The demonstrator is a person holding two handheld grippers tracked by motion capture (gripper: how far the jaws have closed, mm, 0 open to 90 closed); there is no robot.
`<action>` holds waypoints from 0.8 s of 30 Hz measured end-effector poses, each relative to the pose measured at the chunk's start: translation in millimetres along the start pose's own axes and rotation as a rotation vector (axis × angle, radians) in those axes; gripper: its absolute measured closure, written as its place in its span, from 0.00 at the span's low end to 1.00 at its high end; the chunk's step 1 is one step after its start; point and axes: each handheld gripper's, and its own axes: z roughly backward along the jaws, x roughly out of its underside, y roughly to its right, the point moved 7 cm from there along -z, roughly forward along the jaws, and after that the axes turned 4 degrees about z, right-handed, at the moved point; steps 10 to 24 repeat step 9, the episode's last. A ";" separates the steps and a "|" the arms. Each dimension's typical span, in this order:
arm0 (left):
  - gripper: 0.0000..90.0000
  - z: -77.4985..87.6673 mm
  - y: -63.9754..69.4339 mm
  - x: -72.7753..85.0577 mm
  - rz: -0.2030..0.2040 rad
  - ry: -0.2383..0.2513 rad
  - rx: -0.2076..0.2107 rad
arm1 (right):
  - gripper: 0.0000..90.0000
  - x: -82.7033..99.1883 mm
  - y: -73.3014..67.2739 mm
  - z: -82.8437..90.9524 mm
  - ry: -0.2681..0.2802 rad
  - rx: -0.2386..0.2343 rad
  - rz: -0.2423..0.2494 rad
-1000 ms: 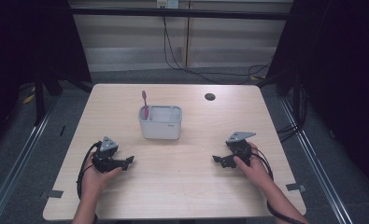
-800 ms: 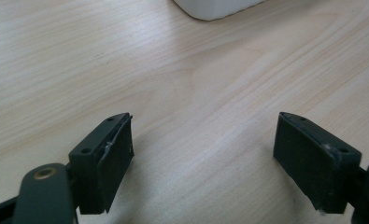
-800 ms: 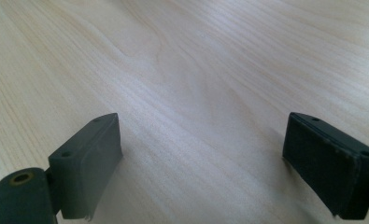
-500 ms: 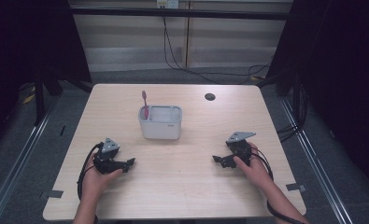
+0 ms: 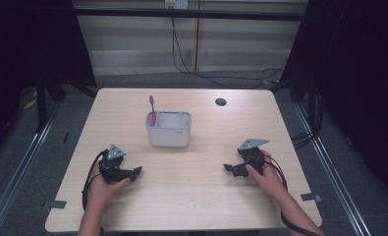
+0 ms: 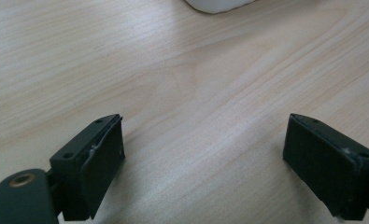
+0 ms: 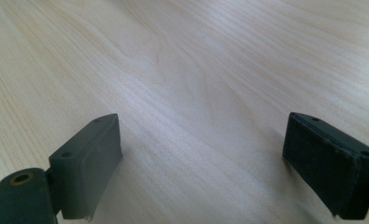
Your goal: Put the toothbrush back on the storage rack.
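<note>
I'm looking at a pale wood tabletop [image 5: 196, 196] with a dark round hole [image 5: 220, 102] near its far edge. Behind centre sits a white holder [image 5: 169, 129], and a pink toothbrush [image 5: 152, 109] stands upright in its left compartment. Both hands rest low near the front. Left gripper [image 5: 136, 171]: jaws spread wide, have just been opening, bare wood between them. Right gripper [image 5: 227, 167]: jaws spread too, nothing between them. My read is that the toothbrush comes next. To do it well I'd go in with the left gripper, come from above, pinch the handle above the rim and lift straight so the holder doesn't tip. There's a faint mark on the holder front, too small to read.
</note>
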 end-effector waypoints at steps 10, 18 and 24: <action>0.13 0.1 -0.3 0.1 -0.003 -0.002 -0.002 | 0.12 0.0 0.1 0.0 -0.001 0.003 0.002; 0.13 0.1 -0.3 0.1 -0.003 -0.002 -0.002 | 0.12 0.0 0.1 0.0 -0.001 0.003 0.002; 0.13 0.1 -0.3 0.1 -0.003 -0.002 -0.002 | 0.12 0.0 0.1 0.0 -0.001 0.003 0.002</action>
